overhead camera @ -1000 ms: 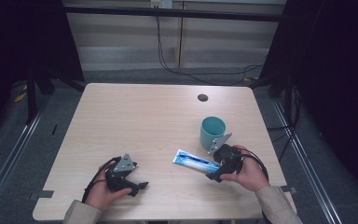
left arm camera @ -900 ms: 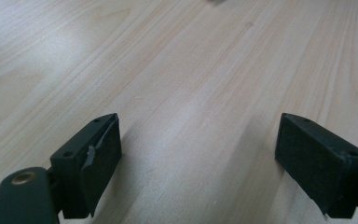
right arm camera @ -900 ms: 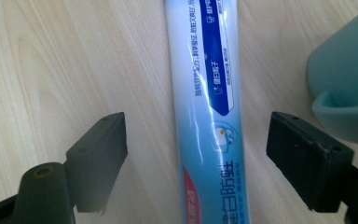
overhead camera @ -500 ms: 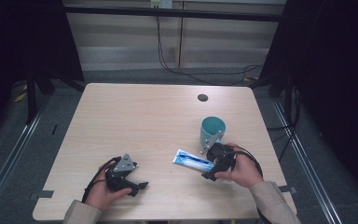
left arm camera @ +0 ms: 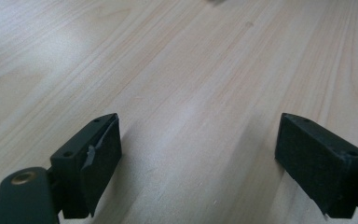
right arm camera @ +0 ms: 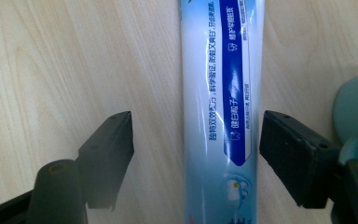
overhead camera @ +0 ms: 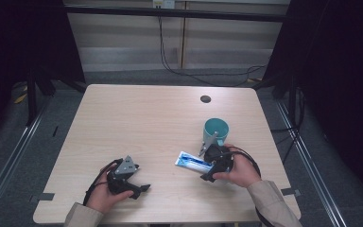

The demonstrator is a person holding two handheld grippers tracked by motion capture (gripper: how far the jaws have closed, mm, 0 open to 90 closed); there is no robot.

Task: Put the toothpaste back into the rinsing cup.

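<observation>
One tube (overhead camera: 194, 162). One mug (overhead camera: 216, 131). One table (overhead camera: 142, 123). Two grippers: left gripper (overhead camera: 139, 189), right gripper (overhead camera: 205, 176). Two hands: left hand (overhead camera: 105, 194), right hand (overhead camera: 240, 171).

1. The high view looks forward and down from above the near edge onto the whole pale wooden table (overhead camera: 137, 123).
2. The left gripper view skims low and close over bare tabletop (left arm camera: 186, 70).
3. The right gripper view looks straight down, very near the blue-and-white toothpaste tube (right arm camera: 219, 116), shared with the high view (overhead camera: 192, 161).
</observation>
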